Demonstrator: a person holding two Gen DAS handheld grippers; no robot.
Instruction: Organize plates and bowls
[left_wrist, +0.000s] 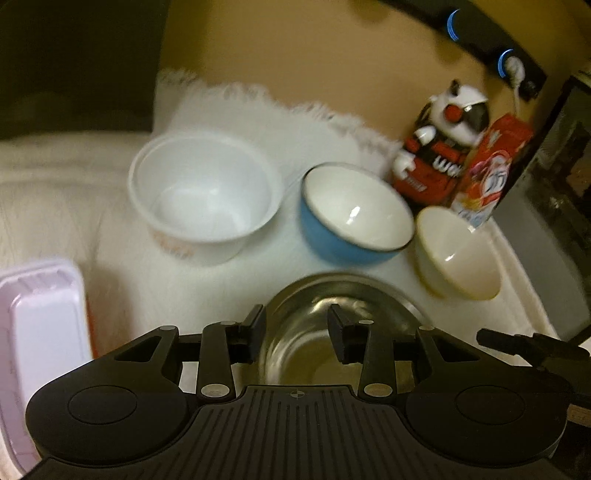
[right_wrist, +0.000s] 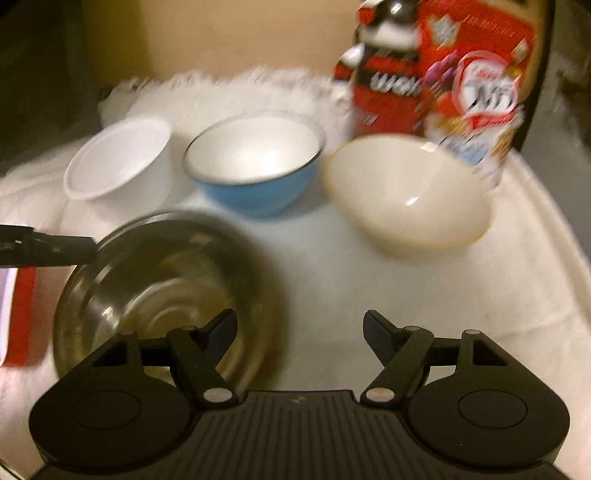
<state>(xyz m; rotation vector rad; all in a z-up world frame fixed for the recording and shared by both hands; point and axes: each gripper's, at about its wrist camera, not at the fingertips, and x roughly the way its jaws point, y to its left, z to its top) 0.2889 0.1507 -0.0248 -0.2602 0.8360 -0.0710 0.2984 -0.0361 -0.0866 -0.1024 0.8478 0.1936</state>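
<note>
Several bowls stand on a white cloth. In the left wrist view: a white plastic bowl (left_wrist: 201, 195), a blue bowl with white inside (left_wrist: 354, 214), a cream bowl (left_wrist: 456, 253), and a steel bowl (left_wrist: 332, 332) nearest. My left gripper (left_wrist: 297, 334) is open and empty, its fingers over the steel bowl's left part. In the right wrist view the steel bowl (right_wrist: 162, 288) is at the lower left, the blue bowl (right_wrist: 255, 162) and white bowl (right_wrist: 118, 162) behind, the cream bowl (right_wrist: 406, 195) to the right. My right gripper (right_wrist: 299, 338) is open and empty, beside the steel bowl.
A red and white robot toy (left_wrist: 439, 147) and a red carton (left_wrist: 487, 166) stand at the back right by the wall. A pale pink lidded box (left_wrist: 40, 332) sits at the left edge. The cloth's fringed edge (left_wrist: 258, 96) ends at the wall.
</note>
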